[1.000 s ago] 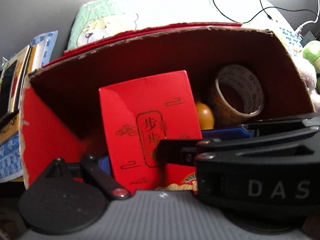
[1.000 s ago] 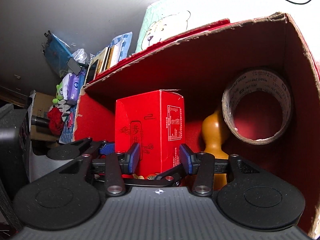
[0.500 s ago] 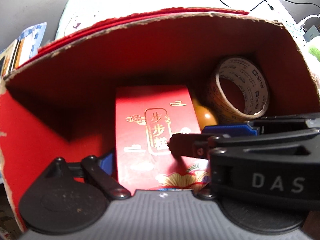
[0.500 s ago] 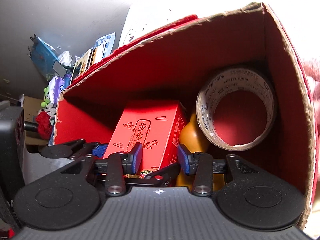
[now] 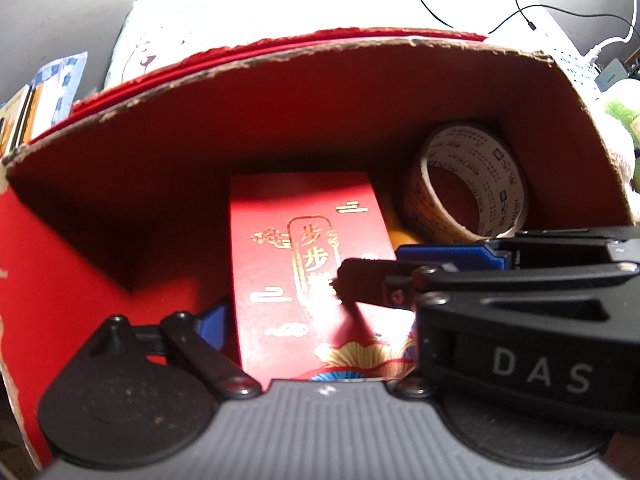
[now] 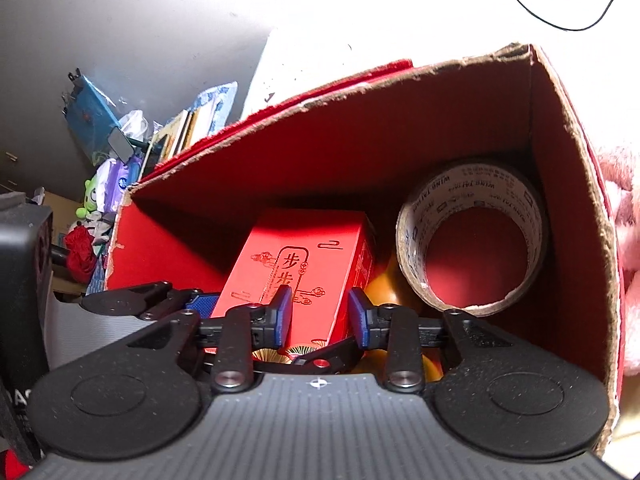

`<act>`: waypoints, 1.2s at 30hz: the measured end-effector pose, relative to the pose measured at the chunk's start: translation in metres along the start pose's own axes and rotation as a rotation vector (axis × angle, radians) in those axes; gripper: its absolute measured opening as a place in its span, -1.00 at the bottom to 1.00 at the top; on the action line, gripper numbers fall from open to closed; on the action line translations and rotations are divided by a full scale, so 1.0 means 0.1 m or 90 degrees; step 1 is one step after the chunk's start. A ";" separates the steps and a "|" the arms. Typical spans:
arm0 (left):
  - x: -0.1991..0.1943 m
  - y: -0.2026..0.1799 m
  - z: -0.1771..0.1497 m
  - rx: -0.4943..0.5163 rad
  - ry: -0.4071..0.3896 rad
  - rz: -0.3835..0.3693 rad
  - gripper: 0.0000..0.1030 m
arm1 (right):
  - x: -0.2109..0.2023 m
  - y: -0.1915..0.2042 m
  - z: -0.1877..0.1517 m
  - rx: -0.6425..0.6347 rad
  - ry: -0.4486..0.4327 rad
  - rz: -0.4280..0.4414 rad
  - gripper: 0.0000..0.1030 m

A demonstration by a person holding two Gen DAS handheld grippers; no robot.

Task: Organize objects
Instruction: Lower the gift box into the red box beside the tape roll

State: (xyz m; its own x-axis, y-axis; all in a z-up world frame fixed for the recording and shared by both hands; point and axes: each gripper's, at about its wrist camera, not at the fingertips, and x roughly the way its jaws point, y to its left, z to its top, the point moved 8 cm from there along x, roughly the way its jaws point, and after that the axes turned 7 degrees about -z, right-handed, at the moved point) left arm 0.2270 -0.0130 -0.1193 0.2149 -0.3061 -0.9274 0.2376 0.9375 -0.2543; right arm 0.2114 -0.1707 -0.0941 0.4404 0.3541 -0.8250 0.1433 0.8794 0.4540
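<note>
Cluttered shelf stuff behind, red cardboard carton (image 6: 568, 264) up front. Inside it, a red gift box (image 6: 304, 264) leans beside a tape roll (image 6: 472, 236). Right gripper (image 6: 319, 314) clamps the gift box; left gripper (image 5: 320, 292) spread around it.

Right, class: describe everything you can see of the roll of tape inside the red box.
The roll of tape is a wide ring of pale beige packing tape printed with dark lettering, on what looks like a cardboard core with a slightly ragged edge. It stands on edge, leaning in the right back corner of the red box, its hole showing red behind it. An orange object sits beside it. No jaws touch it.
</note>
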 end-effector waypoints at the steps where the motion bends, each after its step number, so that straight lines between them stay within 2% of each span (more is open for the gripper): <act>1: -0.01 0.00 0.00 0.000 -0.002 0.002 0.71 | 0.00 0.00 0.00 0.003 -0.001 0.003 -0.32; 9: -0.07 0.05 0.00 -0.015 -0.007 0.001 0.71 | -0.04 -0.04 -0.02 0.035 -0.008 0.020 -0.34; 13: -0.14 0.06 0.05 -0.009 -0.019 -0.006 0.71 | -0.11 -0.04 0.00 0.036 -0.051 0.041 -0.34; 16: -0.15 -0.01 0.04 -0.002 -0.014 -0.013 0.71 | -0.14 -0.06 0.01 0.041 -0.066 0.037 -0.35; 22: -0.13 -0.11 -0.01 0.015 -0.011 -0.010 0.71 | -0.10 -0.06 0.01 0.047 -0.035 0.036 -0.31; 25: -0.11 -0.09 -0.01 0.010 -0.011 -0.013 0.71 | -0.10 0.00 0.02 0.034 -0.042 0.033 -0.31; 31: -0.09 -0.10 0.00 0.025 -0.026 0.012 0.71 | -0.11 0.00 0.00 0.017 -0.056 0.018 -0.31; 36: -0.06 -0.05 0.01 -0.001 -0.027 0.002 0.71 | -0.09 -0.02 0.00 0.026 -0.049 0.018 -0.31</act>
State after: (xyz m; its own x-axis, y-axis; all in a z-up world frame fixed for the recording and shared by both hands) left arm 0.2259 -0.0159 -0.1124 0.2560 -0.3100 -0.9156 0.2361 0.9385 -0.2518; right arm 0.2073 -0.1759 -0.0878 0.5108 0.3517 -0.7845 0.1659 0.8550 0.4913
